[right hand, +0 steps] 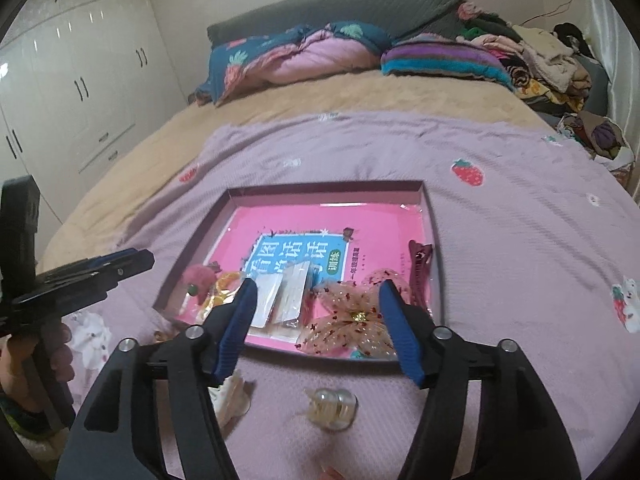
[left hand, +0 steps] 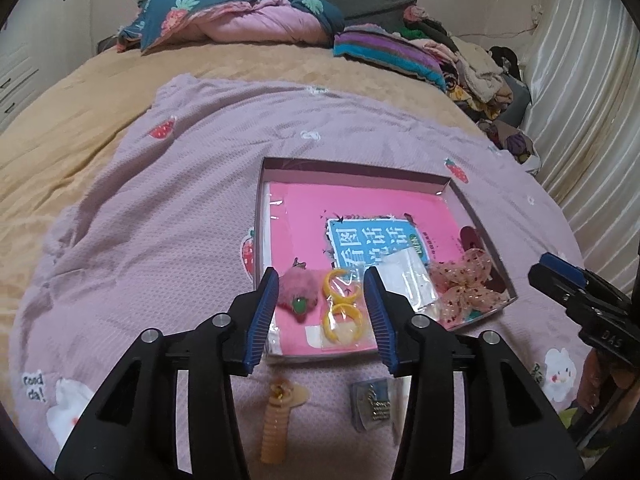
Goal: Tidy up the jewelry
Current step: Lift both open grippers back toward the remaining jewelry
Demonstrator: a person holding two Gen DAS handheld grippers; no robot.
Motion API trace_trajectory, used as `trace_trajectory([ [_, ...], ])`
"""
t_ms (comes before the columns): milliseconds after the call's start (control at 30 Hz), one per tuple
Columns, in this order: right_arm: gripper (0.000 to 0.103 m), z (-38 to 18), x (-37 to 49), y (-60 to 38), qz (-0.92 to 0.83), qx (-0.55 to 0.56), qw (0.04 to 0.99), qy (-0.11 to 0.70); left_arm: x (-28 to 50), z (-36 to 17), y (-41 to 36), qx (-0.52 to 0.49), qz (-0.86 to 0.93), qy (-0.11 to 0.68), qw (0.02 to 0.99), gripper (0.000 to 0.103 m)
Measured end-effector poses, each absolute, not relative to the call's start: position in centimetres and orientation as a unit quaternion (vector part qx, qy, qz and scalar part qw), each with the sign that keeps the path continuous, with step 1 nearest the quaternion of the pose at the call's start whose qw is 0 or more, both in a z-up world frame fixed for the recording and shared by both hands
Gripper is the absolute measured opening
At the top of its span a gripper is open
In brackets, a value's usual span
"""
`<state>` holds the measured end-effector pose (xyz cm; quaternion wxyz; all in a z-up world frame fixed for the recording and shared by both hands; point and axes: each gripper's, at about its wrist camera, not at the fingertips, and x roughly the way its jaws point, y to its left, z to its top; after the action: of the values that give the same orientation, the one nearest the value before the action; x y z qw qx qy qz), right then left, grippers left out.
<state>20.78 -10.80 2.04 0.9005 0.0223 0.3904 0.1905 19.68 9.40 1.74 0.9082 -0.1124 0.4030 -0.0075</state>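
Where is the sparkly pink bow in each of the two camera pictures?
Left wrist view: the sparkly pink bow lies in the tray's near right corner, right of the open left gripper.
Right wrist view: it lies at the tray's near edge, between the open right gripper's fingers.
Shared landmark: the pink book in the tray.
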Motion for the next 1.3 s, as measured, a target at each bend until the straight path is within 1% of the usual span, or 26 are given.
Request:
trace_trajectory([
  [33, 0.068, 2.3, 20.5, -11.0, 0.190, 0.025, 0.902, 0.387, 19.3, 2.1, 9.3, -0.111, -0.006, 0.399, 0.910, 0.045],
  [67, 0.071, 2.6, 20.2, -11.3, 0.188, 0.028, 0.904, 0.383, 19.1, 2.4, 9.2, -0.110, -0.004, 0.396, 0.912, 0.047],
  [133, 0.074, 3.2, 19.7, -11.8, 0.186, 0.034, 0.907, 0.377, 18.5, 3.1, 9.1, -0.111, -0.002, 0.388, 0.915, 0.056],
  [200, 0.075, 3.9, 19.0, -12.4, 0.184, 0.039, 0.910, 0.370, 17.7, 3.8, 9.1, -0.112, 0.001, 0.379, 0.919, 0.061],
  [400, 0.079, 5.5, 17.2, -13.3, 0.184, 0.047, 0.917, 0.350, 15.9, 5.4, 9.1, -0.114, 0.016, 0.356, 0.927, 0.086],
  [533, 0.080, 6.2, 16.2, -13.5, 0.187, 0.047, 0.920, 0.341, 14.7, 6.1, 8.9, -0.110, 0.022, 0.346, 0.931, 0.093],
  [900, 0.081, 7.0, 13.6, -12.8, 0.200, 0.034, 0.922, 0.330, 12.2, 5.9, 8.8, -0.111, 0.021, 0.341, 0.933, 0.093],
  [1300, 0.081, 6.5, 11.8, -11.2, 0.210, 0.019, 0.918, 0.335, 10.0, 4.3, 9.2, -0.112, 0.019, 0.352, 0.929, 0.093],
])
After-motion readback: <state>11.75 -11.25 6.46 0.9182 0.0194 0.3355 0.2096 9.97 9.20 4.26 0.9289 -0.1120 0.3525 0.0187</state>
